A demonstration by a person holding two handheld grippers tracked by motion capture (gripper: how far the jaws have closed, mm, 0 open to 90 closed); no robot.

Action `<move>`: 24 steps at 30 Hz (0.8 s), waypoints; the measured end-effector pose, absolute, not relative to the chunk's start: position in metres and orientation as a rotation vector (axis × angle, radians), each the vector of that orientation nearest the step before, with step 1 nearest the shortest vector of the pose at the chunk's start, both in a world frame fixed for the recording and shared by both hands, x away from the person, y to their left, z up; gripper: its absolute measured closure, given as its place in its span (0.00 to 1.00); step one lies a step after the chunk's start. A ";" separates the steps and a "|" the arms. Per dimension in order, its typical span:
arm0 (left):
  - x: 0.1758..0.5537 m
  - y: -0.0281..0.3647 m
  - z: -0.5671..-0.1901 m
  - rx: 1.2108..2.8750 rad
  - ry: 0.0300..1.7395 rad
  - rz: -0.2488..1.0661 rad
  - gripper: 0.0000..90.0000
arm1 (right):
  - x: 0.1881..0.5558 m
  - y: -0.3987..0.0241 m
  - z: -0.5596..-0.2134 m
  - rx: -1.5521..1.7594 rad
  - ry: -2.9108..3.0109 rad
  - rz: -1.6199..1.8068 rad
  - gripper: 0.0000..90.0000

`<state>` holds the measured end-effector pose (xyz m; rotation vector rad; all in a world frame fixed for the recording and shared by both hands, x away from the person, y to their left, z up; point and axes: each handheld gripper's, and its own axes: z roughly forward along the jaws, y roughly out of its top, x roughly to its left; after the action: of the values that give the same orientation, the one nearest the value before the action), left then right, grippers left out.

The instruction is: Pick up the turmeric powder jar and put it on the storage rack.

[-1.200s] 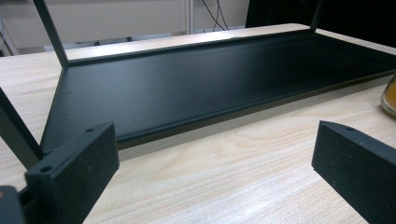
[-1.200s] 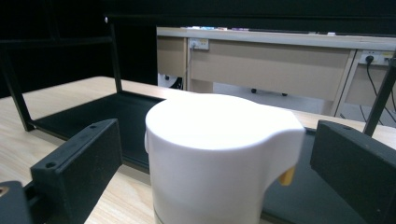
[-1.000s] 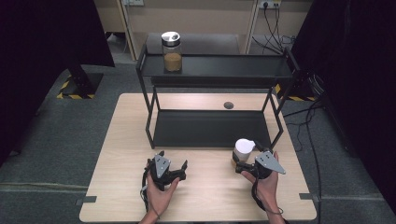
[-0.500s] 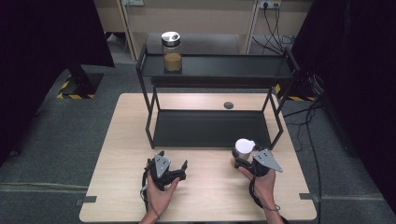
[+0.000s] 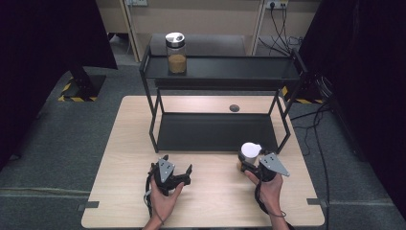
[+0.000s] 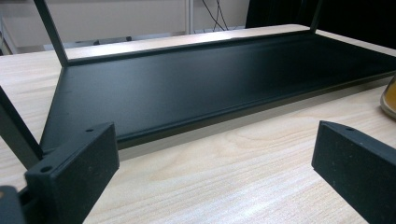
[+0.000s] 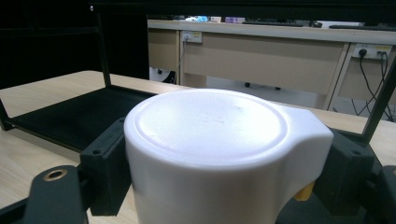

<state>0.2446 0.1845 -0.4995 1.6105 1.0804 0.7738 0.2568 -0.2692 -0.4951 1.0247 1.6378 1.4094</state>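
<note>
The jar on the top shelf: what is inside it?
The jar holds a brown filling in its lower half, above it clear glass. A lid covers the top; what the filling is cannot be told.

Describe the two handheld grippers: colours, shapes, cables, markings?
Both are black. The left gripper and right gripper each carry a grey three-cornered plate on top, with small dark holes. Tongs are blocky matte-black pads with small screw holes. A brass-coloured eyelet sits on the right body. Black cables trail toward the bare forearms.

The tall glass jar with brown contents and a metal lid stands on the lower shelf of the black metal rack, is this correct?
Not quite. The tall glass jar with brown contents stands on the upper shelf of the black metal rack, at its left end, as the high view shows.
</note>
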 end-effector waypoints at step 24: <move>0.245 0.184 -0.500 1.610 1.081 0.775 0.00 | 0.257 -0.274 -0.444 0.988 1.665 1.423 0.22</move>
<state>0.2446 0.1844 -0.4996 1.6098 1.0805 0.7752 0.2574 -0.2742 -0.4443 0.9877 1.6646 1.4226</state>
